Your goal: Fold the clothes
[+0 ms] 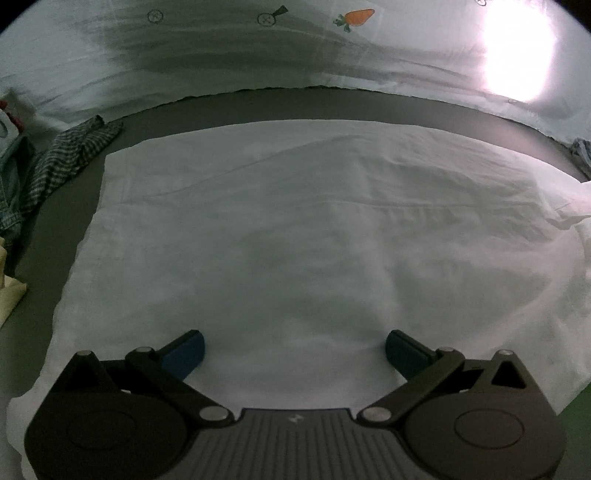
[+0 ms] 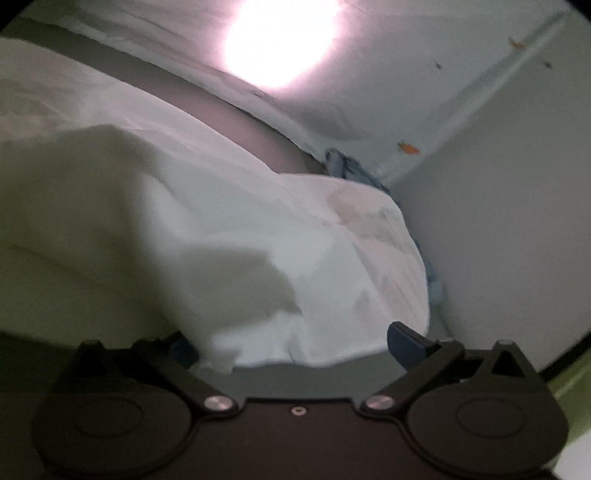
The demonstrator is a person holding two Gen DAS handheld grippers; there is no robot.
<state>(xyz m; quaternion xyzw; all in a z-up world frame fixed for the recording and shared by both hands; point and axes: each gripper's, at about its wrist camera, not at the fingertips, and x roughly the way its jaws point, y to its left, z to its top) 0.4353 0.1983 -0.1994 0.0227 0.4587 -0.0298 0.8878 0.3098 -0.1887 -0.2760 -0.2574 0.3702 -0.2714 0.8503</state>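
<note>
A white garment (image 1: 295, 229) lies spread flat on a dark grey table (image 1: 325, 107). My left gripper (image 1: 294, 352) is open and hovers just above the garment's near part, its blue pads (image 1: 186, 354) wide apart with nothing between them. In the right wrist view the same white garment (image 2: 229, 236) is bunched and raised in folds close to the camera. My right gripper (image 2: 291, 347) is open at the garment's near edge, and cloth partly hides its left pad (image 2: 183, 350).
A checked cloth (image 1: 70, 158) and denim (image 1: 11, 192) lie piled at the table's left. A pale sheet with carrot prints (image 1: 354, 18) hangs behind. A blue cloth (image 2: 343, 166) sits at the far right corner by a white wall (image 2: 517, 221). Bright glare (image 2: 280, 40) shows.
</note>
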